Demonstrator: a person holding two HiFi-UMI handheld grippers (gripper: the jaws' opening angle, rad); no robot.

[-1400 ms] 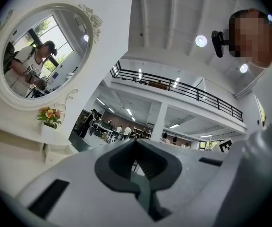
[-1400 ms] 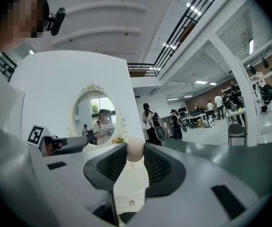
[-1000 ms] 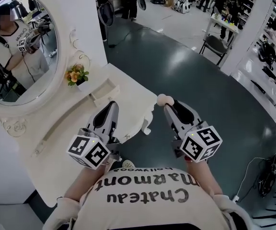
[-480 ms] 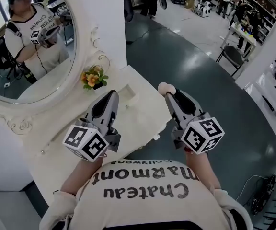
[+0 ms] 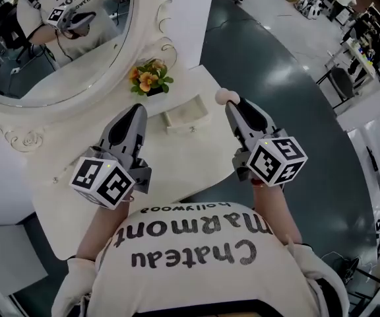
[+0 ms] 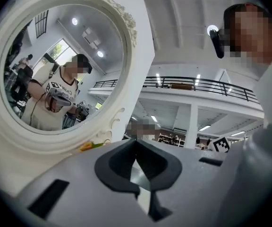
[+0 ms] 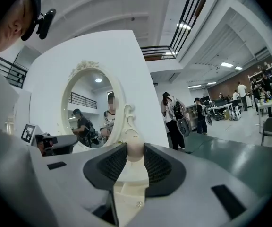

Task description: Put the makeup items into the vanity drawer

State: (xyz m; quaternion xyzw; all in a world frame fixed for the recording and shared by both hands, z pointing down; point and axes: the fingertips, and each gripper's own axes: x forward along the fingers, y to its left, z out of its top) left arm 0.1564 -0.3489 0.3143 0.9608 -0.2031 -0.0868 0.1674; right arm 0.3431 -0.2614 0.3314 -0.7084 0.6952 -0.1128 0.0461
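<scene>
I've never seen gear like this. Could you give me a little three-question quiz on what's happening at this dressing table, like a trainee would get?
1. Pick one: what is between the jaws of the right gripper? A) a lipstick B) a pale round makeup sponge C) nothing
2. True or false: the left gripper is carrying something too.
3. Fill in: the orange flowers stand on the white vanity table, just below the oval ____.
Key: 1 B. 2 False: its jaws are together with nothing between them. 3 mirror.
</scene>
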